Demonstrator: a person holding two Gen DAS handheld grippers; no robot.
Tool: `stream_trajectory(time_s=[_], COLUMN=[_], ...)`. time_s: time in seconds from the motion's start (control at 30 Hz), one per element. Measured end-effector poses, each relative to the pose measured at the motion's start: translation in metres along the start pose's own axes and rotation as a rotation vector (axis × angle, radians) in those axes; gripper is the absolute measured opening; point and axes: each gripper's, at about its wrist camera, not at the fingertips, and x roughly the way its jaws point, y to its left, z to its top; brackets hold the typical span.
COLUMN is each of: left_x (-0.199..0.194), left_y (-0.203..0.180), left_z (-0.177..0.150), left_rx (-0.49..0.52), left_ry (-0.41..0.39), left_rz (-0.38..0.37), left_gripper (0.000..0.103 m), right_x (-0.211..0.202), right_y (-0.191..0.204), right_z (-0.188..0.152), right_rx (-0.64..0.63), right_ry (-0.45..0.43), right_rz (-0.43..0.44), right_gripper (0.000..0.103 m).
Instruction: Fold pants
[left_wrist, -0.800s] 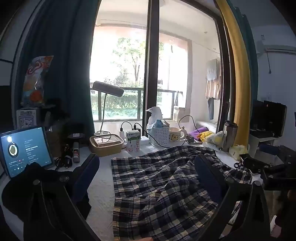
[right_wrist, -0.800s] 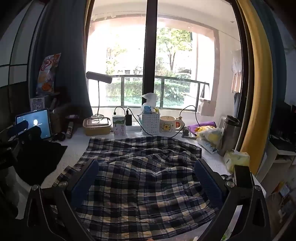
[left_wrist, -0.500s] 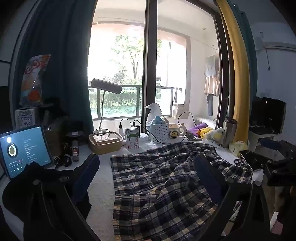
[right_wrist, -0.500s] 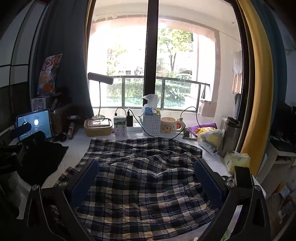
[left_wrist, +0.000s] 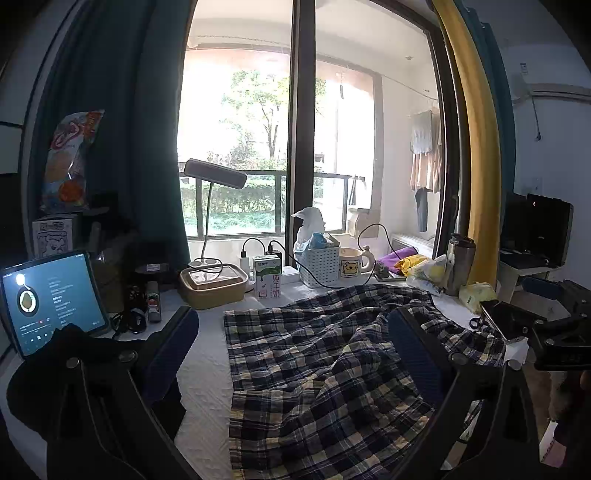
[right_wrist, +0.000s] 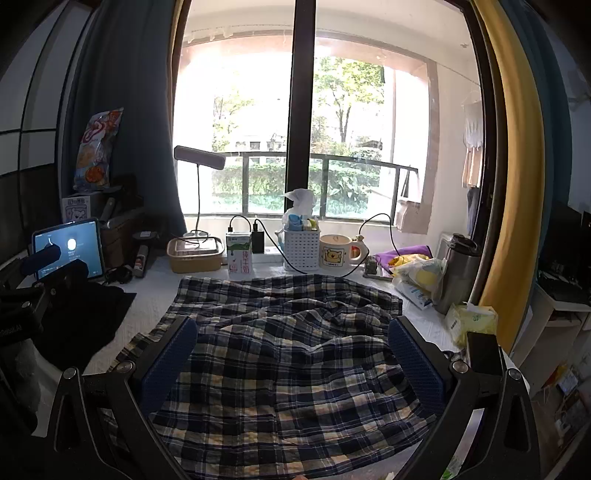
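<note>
While both grippers, left (left_wrist: 291, 343) and right (right_wrist: 291, 343), hovered wide open and empty, the rumpled pants (right_wrist: 280, 354) awaited a first grasp at the near edge.

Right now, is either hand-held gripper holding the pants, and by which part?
Nothing is held. The left hand-held gripper and the right hand-held gripper both stand wide open over the plaid pants.

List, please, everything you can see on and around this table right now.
plaid pants: one, navy and cream, rumpled mid-table
tablet: one, lit, far left
desk lamp: one, dark, by window
milk carton: one, white-green, rear
white basket: one, rear centre
bear mug: one, cream, beside basket
steel tumbler: one, right
tissue pack: one, yellow, right
left gripper: open, above pants' edge
right gripper: open, over pants
</note>
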Motion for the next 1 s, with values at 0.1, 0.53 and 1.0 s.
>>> stream_trajectory(time_s=[0.1,0.53,1.0], left_x=[-0.0007,-0.0003,-0.0001], left_y=[-0.0003,-0.0002,0.0000], left_z=[0.0003,0.0022,0.0022], left_rx=[-0.001,-0.001,0.000], left_ry=[0.001,0.014,0.014], left_rz=[-0.006,-0.008,-0.010], left_gripper=[0.101,0.101,0.101], right_x=[0.0000,-0.0019,-0.0028], right_y=[-0.0003,-0.0043,-0.0052], right_z=[-0.0002,0.0005,0.0004], right_rx=[-0.001,0.002,0.005], right_ry=[0.000,0.001,0.000], right_rz=[0.001,0.002,-0.004], right_gripper=[0.103,0.103,0.103])
